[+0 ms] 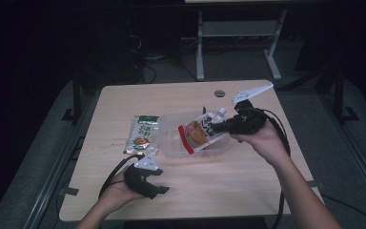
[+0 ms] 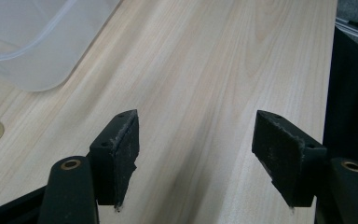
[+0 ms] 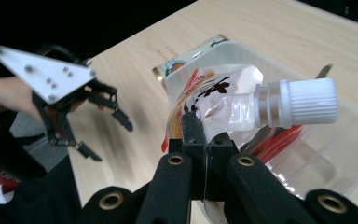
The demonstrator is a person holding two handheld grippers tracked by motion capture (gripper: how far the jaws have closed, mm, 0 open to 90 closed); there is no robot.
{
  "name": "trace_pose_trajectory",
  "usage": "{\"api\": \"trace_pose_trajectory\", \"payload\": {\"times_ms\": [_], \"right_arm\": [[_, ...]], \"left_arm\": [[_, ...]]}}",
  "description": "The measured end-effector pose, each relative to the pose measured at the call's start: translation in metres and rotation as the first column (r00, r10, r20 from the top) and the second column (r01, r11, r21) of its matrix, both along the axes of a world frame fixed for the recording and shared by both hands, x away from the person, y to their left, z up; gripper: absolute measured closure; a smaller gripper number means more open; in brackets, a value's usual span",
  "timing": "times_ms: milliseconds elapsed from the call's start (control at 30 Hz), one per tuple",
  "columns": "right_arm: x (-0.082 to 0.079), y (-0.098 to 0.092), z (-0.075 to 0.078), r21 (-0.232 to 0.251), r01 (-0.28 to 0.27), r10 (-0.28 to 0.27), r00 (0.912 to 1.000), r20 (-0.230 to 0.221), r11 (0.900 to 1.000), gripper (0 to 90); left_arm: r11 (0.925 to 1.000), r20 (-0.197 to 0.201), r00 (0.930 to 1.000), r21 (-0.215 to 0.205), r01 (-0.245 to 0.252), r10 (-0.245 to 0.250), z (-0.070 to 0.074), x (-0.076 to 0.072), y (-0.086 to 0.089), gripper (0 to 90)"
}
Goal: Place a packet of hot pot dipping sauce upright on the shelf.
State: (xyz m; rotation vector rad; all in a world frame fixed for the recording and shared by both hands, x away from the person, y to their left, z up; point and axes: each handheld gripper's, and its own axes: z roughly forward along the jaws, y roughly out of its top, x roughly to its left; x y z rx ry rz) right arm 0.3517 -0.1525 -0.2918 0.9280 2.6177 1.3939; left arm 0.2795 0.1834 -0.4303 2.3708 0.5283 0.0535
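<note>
Black jaws of the right gripper (image 3: 200, 135) clamp a spouted pouch (image 1: 199, 133), held tilted above the clear plastic tub (image 1: 171, 143). Beside the tub lies a flat green packet (image 1: 143, 136). Near the table's front edge, the left gripper (image 2: 196, 154) rests with jaws apart, holding nothing.

The desk (image 1: 181, 191) is pale wood-grain, smooth and matt. On it sits a clear plastic tub (image 1: 171, 143) — cloudy, faintly glossy. The spouted pouch (image 3: 214, 100) is shiny printed film, crinkled, with a ribbed white plastic cap (image 3: 307, 102). A flat packet (image 1: 143, 136) beside the tub looks like glossy foil. The left gripper (image 2: 196, 154) has matt black plastic jaws faced with rough, fraying dark pads (image 2: 126, 149) — brass-coloured rivets show at the joints of the right gripper (image 3: 200, 140).
</note>
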Motion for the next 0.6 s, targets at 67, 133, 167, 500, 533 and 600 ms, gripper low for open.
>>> {"api": "trace_pose_trajectory", "payload": {"times_ms": [67,133,167,500,533,600], "right_arm": [[0.004,0.002,0.005,0.001,0.018,-0.018,0.9998,-0.007,1.000,89.4],[0.009,0.004,0.008,-0.006,0.025,-0.025,0.9997,0.001,1.000,89.4],[0.011,0.006,0.010,-0.011,0.033,-0.033,0.9995,0.000,0.999,89.4],[0.029,0.018,0.019,-0.069,0.089,-0.089,0.9960,-0.003,0.994,89.2],[0.031,0.019,0.018,-0.075,0.088,-0.088,0.9961,0.004,0.993,89.2],[0.034,0.020,0.017,-0.082,0.097,-0.098,0.9952,-0.001,0.992,89.2]], "left_arm": [[1.0000,-0.001,1.0000,-0.001,0.000,0.000,0.000,0.000,0.000,31.7],[0.9999,0.004,0.9999,0.013,0.011,-0.011,0.000,0.001,0.001,31.6],[0.9998,0.006,0.9999,0.012,0.013,-0.013,0.000,0.001,0.001,31.7],[1.0000,-0.002,1.0000,-0.001,0.004,-0.004,0.000,0.001,0.001,31.6],[1.0000,-0.002,1.0000,-0.002,0.003,-0.003,0.000,0.001,0.001,31.6],[1.0000,-0.002,1.0000,0.000,0.003,-0.003,0.000,0.001,0.001,31.6]]}}
